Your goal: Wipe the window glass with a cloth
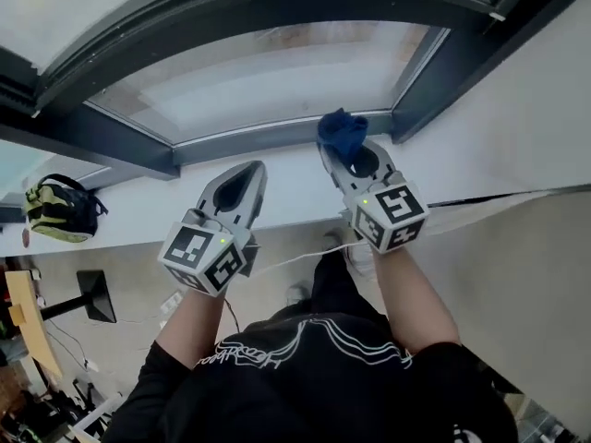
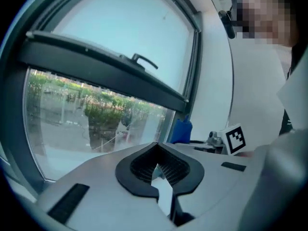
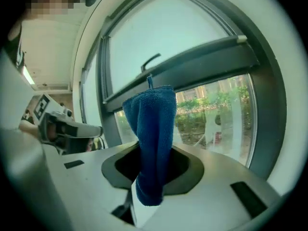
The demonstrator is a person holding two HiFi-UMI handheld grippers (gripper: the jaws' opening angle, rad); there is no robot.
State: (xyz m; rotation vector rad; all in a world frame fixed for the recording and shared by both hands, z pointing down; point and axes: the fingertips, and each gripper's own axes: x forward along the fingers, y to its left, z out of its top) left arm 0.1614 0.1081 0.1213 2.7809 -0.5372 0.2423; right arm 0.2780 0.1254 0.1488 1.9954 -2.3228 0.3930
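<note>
My right gripper (image 1: 339, 148) is shut on a blue terry cloth (image 1: 342, 135), held up near the lower right corner of the window glass (image 1: 277, 72). In the right gripper view the cloth (image 3: 154, 138) stands bunched up out of the jaws (image 3: 144, 179), in front of the pane (image 3: 216, 114). My left gripper (image 1: 247, 170) hangs beside it to the left, shut with nothing in it, its tip over the white sill (image 1: 277, 190). The left gripper view shows those jaws (image 2: 158, 170) closed, the cloth (image 2: 182, 130) off to the right, and the glass (image 2: 96, 114) ahead.
A dark frame (image 1: 277, 139) runs round the pane, with a handle (image 2: 144, 60) on the upper sash. A white wall (image 1: 536, 109) stands to the right. A yellow-green bag (image 1: 60, 209) lies at the far left, and a black stand (image 1: 92, 295) is below it.
</note>
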